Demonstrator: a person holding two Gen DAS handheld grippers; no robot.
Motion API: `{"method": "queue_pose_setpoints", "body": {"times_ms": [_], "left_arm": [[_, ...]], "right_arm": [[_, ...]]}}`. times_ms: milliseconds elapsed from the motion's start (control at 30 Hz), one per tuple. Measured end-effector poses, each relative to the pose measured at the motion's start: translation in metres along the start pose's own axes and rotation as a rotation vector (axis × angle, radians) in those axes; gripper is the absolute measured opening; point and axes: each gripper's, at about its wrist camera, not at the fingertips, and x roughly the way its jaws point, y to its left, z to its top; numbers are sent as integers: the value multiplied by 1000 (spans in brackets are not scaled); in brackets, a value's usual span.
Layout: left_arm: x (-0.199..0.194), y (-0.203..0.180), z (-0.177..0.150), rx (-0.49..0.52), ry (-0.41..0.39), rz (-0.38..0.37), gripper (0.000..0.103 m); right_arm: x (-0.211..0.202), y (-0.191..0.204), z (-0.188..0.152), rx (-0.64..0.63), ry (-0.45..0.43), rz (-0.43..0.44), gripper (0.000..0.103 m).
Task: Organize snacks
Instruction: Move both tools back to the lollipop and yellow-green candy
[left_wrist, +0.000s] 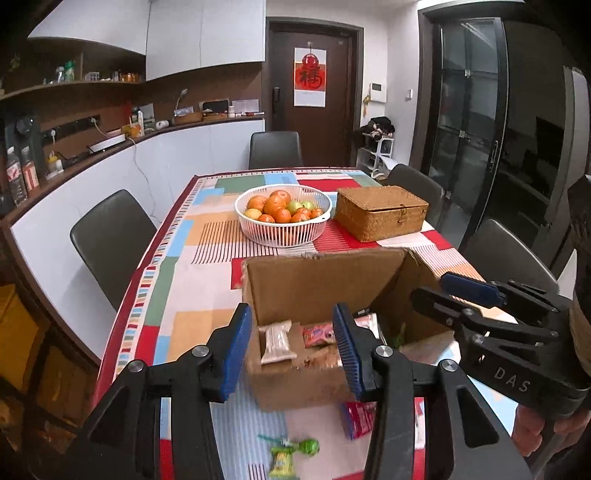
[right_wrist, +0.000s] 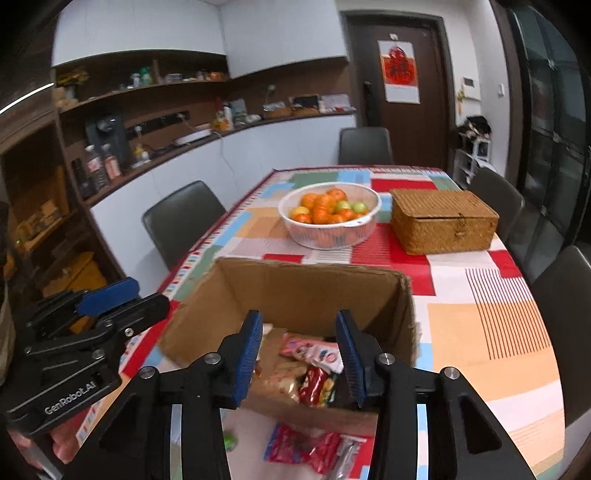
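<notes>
Blue-padded jaws of the left gripper (left_wrist: 291, 350) stand parted with nothing pressed between them; the near wall of the cardboard box (left_wrist: 317, 280) shows through the gap. The right gripper (right_wrist: 300, 356) is likewise parted and empty, poised over the box's open top.

Box: brown corrugated cardboard, top open, upper edges ragged, standing on the patchwork tablecloth (left_wrist: 192, 325). Contents, left wrist view: a pale wrapped bar (left_wrist: 276, 341) leaning against the near-left interior and a pink packet (left_wrist: 319, 333) beside it. Contents, right wrist view: a pink-and-white packet (right_wrist: 314, 350) and a red packet (right_wrist: 314, 380) lying on the brown floor, directly between and just beyond the right fingertips.

Loose items lie on the cloth in front of the box, below the grippers. A red packet with a clear end (right_wrist: 314, 448) lies near the right gripper's base. A green-wrapped candy (left_wrist: 284, 452) shows whole only in the left wrist view; the right wrist view shows only a green sliver.

Each view shows the other gripper at its side edge, held by a hand (left_wrist: 535, 432). Beyond the box stand a white basket of oranges and green fruit (left_wrist: 283, 214) and, to its right, a closed woven box (left_wrist: 380, 212); dark chairs (left_wrist: 110, 240) surround the table.
</notes>
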Motion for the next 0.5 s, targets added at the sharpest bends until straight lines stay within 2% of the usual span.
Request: {"method": "queue_pose_setpoints", "body": {"times_ms": [200,500], "left_arm": [[-23,8,-29,-11,2,1,44],[-34,17,-82,-14,55,27,44]], "right_arm": [[-18,30,-24,-72,-11,72,42],[-16,54,-62,-133,39,121,42]]}}
